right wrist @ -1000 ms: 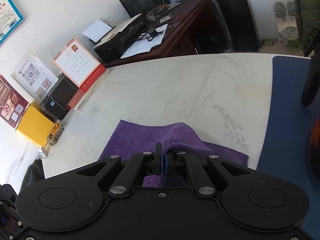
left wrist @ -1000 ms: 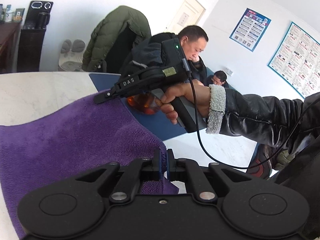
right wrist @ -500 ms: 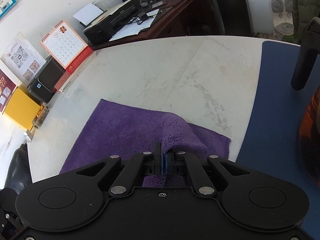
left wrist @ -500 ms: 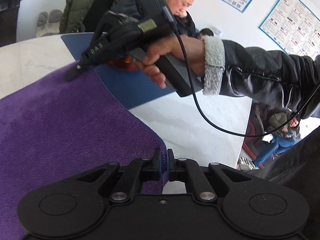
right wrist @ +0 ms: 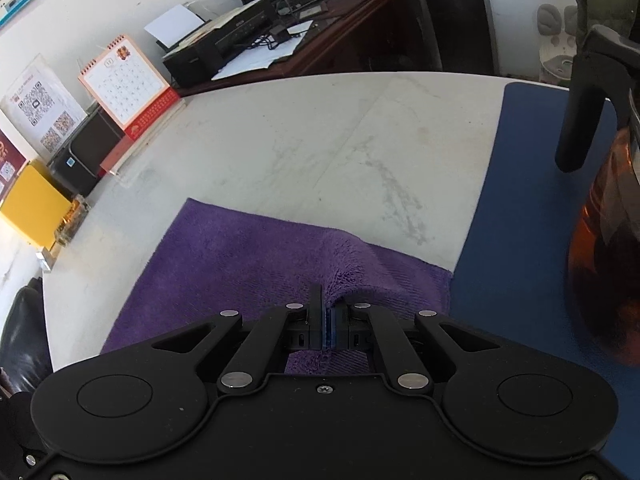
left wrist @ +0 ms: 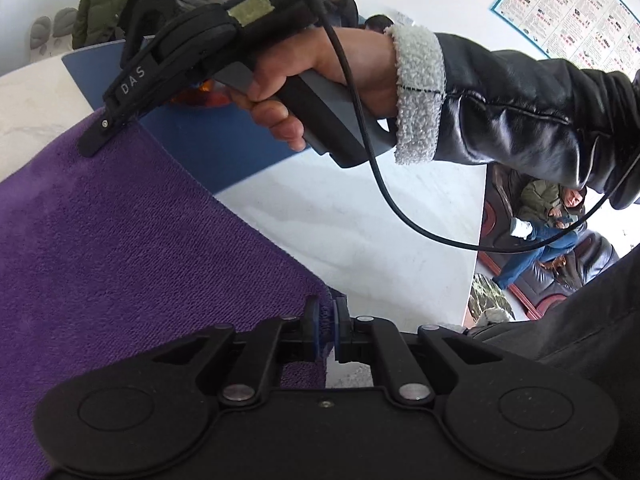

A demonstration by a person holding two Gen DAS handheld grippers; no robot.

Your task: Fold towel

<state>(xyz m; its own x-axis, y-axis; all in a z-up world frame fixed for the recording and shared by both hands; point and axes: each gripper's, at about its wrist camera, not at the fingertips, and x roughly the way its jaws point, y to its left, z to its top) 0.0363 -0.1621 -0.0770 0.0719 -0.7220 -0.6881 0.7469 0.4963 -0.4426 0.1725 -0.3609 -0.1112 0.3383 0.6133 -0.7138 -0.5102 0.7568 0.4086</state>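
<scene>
A purple towel (left wrist: 120,240) lies spread over the white marble table (left wrist: 360,224). My left gripper (left wrist: 325,320) is shut on the towel's near corner, pinched between the blue pads. In the same view the right gripper (left wrist: 94,146), held by a hand in a fleece-cuffed black sleeve, pinches the towel's far edge. In the right wrist view my right gripper (right wrist: 328,320) is shut on a raised ridge of the towel (right wrist: 240,256), which lies flat beyond it with its far edge on the table (right wrist: 304,136).
A blue mat (right wrist: 516,216) lies to the right of the towel, with a glass pot of amber liquid (right wrist: 600,240) and its black handle on it. A desk calendar (right wrist: 124,88), a yellow box (right wrist: 32,208) and a printer stand at the table's far left. People sit beyond the table's edge (left wrist: 552,216).
Both grippers have sunk toward the table with the towel still pinched. The left one swung sideways, bringing the right hand closer and larger in its view. More of the towel lies flat.
</scene>
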